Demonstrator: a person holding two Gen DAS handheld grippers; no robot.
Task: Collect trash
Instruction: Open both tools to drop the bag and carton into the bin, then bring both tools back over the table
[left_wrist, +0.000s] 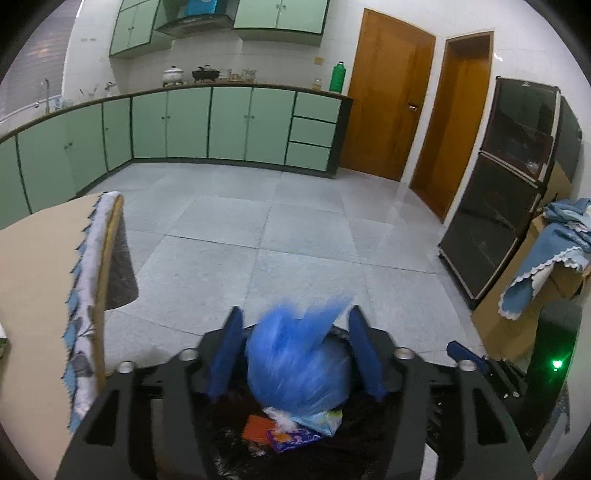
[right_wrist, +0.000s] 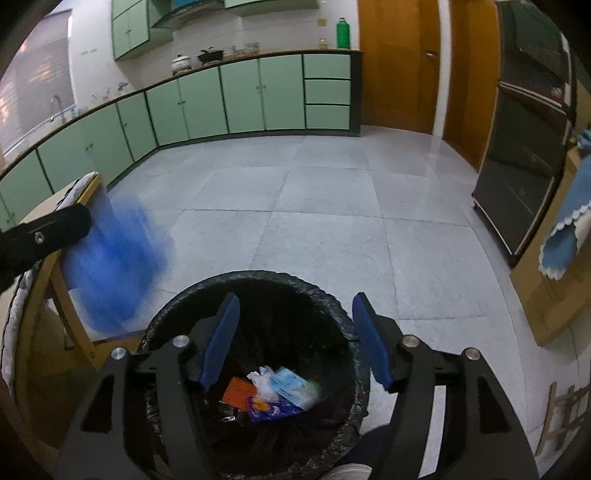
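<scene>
1. Grey floor tiles (right_wrist: 317, 206) stretch back to a run of green cabinets (left_wrist: 229, 125) and two wooden doors (left_wrist: 388, 96), and a black-lined bin (right_wrist: 325, 291) stands on the floor directly below both grippers.

2. At the bottom of the bin lies a small heap of rubbish: an orange packet (right_wrist: 238, 393), a purple wrapper (right_wrist: 271, 410), a crumpled white scrap (right_wrist: 264, 384) and a pale blue packet (right_wrist: 295, 386) (this last one is smeared, as if in motion).

3. In the left wrist view, a blue plastic bag (left_wrist: 295, 354) sits between the fingers of the left gripper (left_wrist: 295, 354), blurred. The jaws stand wide and the pads appear clear of the plastic on both sides, so the bag seems to be released rather than held. The right wrist view shows the same bag as a blue smear beside the bin's left rim.

4. Jaws of the right gripper (right_wrist: 293, 343) are likewise spread well apart, with nothing between them, poised over the bin's mouth.

5. Judged from this, the step in hand is the drop: rubbish goes into the bin.

6. The next move calls for checking that the bag lands inside the rim, since it looks near the edge, then lifting both grippers clear and turning towards the table (left_wrist: 33, 280) on the left for any remaining trash.
</scene>
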